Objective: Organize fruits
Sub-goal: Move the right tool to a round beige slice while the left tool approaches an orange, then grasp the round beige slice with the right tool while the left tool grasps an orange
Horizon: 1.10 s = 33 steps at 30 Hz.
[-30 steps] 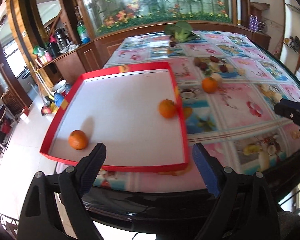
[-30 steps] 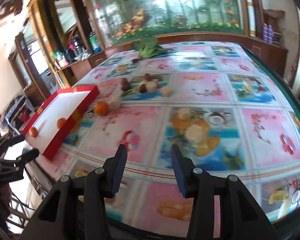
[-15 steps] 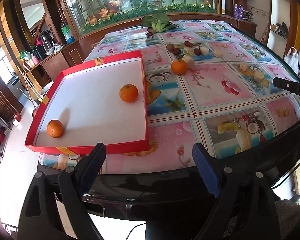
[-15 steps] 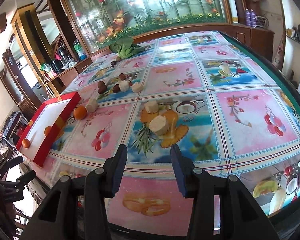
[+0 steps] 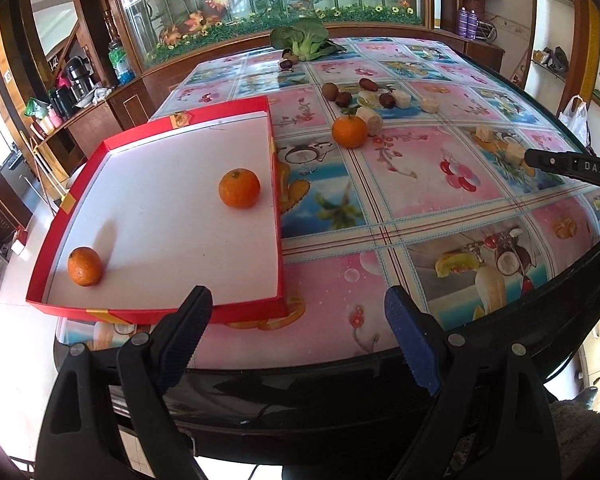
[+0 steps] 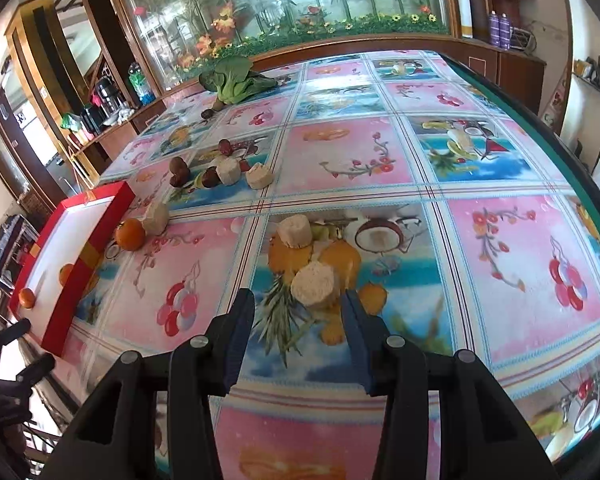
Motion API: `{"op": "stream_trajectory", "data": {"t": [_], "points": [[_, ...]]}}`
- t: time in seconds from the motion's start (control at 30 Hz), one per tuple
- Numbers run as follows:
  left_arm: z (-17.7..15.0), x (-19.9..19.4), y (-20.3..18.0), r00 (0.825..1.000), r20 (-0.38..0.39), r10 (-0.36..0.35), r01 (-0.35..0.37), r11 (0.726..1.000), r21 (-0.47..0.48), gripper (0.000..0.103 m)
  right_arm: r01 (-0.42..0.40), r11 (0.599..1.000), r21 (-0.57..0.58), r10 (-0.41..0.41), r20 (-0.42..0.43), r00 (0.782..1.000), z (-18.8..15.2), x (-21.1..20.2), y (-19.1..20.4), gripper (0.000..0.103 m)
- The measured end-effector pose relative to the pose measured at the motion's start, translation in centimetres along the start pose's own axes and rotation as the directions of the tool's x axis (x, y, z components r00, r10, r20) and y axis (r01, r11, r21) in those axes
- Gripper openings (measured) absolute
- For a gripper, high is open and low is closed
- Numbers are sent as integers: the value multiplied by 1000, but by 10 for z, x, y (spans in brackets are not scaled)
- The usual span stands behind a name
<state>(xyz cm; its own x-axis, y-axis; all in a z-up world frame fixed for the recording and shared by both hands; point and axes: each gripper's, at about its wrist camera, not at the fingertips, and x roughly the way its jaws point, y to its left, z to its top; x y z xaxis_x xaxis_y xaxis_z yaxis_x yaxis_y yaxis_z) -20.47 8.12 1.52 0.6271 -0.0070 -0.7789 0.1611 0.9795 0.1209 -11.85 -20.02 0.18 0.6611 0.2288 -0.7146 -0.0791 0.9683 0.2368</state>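
Note:
A red tray [image 5: 274,204] with a white floor lies on the table's left and holds two oranges, one near the right wall [image 5: 239,188] and one at the front left [image 5: 85,266]. A third orange [image 5: 349,131] sits on the table beyond the tray; it also shows in the right wrist view [image 6: 130,233]. My left gripper [image 5: 298,320] is open and empty at the table's front edge. My right gripper [image 6: 298,312] is open, low over the table, just short of a pale cut fruit chunk [image 6: 314,283]. A second chunk [image 6: 296,231] lies behind it.
More pale chunks [image 6: 229,171] and brown fruits [image 6: 179,167] lie mid-table. A leafy green vegetable [image 6: 232,80] lies at the far edge. The red tray [image 6: 74,276] is at the far left in the right wrist view. The tablecloth is printed with fruit pictures.
My left gripper has pulled back from the tray towards the table's front edge. My right gripper has moved forward and down towards the pale chunks. Both stay open.

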Motion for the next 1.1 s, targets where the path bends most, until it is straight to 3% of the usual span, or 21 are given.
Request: {"op": "stream_trajectory", "data": {"t": [0.23,0.4,0.47,0.6,0.83,1.1], "points": [[39,2,7,999,43,-24,25,1000,-9,88,35,999,3,-35,-46,998,5,15,-1,45],[81,19,-3,997,65,-36,34,999,24,88,42,999,-16,-42,-30,999,8,17,2,44],[95,33,-10,999,43,-12,9,999,48,88,42,999,-27,-42,-28,999,8,18,3,44],[117,60,-16,998,2,-64,64,996,56,88,18,999,-30,-19,-32,999,9,18,4,41],[134,94,-32,995,-59,-76,81,993,84,87,3,999,-35,-4,-36,999,9,19,6,41],[138,118,-32,990,-110,-85,94,992,84,72,-8,999,-35,7,-37,999,10,20,7,41]]}}
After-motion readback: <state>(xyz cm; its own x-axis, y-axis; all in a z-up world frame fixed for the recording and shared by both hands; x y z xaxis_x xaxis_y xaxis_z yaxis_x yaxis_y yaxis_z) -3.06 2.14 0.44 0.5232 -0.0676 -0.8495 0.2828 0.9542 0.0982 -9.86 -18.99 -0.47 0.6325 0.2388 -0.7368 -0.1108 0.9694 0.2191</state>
